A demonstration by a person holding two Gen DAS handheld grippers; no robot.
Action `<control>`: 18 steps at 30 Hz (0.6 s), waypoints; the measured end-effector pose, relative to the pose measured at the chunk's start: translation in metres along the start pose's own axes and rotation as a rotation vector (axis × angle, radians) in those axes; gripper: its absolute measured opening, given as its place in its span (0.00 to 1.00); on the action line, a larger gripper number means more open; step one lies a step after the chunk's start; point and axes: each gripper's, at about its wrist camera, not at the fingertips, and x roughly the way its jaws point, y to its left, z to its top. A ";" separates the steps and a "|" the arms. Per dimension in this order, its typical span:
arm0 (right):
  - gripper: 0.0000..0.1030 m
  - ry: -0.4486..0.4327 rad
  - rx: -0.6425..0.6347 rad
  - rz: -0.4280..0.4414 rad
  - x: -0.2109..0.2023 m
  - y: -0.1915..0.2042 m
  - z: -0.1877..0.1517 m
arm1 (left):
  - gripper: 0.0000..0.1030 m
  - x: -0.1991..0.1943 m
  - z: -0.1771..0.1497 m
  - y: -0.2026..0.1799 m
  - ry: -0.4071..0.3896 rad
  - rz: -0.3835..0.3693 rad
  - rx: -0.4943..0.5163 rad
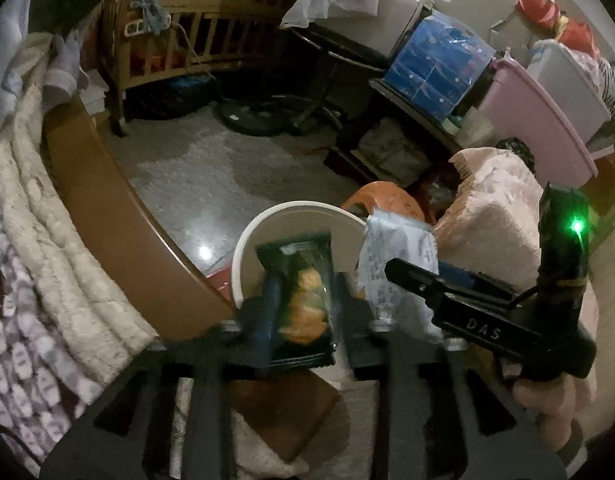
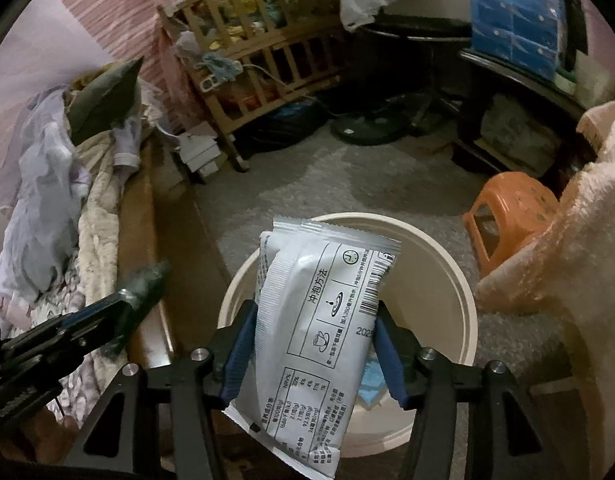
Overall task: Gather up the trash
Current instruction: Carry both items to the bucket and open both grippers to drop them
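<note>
My left gripper is shut on a dark green snack packet with orange print, held over the near rim of a white round bin on the floor. My right gripper is shut on a white printed sachet and holds it upright above the same white bin. In the left wrist view the right gripper and its white sachet sit just to the right. In the right wrist view the left gripper shows at the left, packet blurred.
A bed with a brown wooden edge and cream blankets runs along the left. An orange plastic stool stands right of the bin. A wooden crib, a fan base and a cluttered low table stand behind.
</note>
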 end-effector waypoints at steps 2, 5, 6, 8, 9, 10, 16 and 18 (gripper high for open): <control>0.63 -0.005 0.014 0.004 0.000 -0.004 0.000 | 0.51 -0.001 0.000 0.002 -0.005 -0.020 -0.017; 0.64 -0.016 0.032 0.010 0.000 -0.007 -0.001 | 0.51 -0.004 -0.001 0.004 -0.003 -0.012 -0.013; 0.64 -0.015 0.038 0.008 0.000 -0.007 -0.002 | 0.51 -0.005 -0.002 0.004 -0.003 -0.009 -0.013; 0.64 -0.010 0.051 0.017 0.001 -0.007 -0.001 | 0.51 -0.007 -0.003 0.006 -0.002 0.000 -0.020; 0.64 -0.008 0.053 0.022 0.001 -0.006 -0.002 | 0.51 -0.009 -0.004 0.008 -0.003 0.007 -0.024; 0.64 -0.007 0.053 0.024 0.001 -0.005 -0.003 | 0.51 -0.012 -0.005 0.010 -0.007 0.016 -0.028; 0.64 0.012 0.011 0.047 0.001 0.017 -0.009 | 0.51 -0.031 -0.015 0.027 -0.033 0.122 -0.039; 0.64 0.013 -0.008 0.056 0.001 0.026 -0.011 | 0.51 -0.037 -0.019 0.034 -0.037 0.159 -0.043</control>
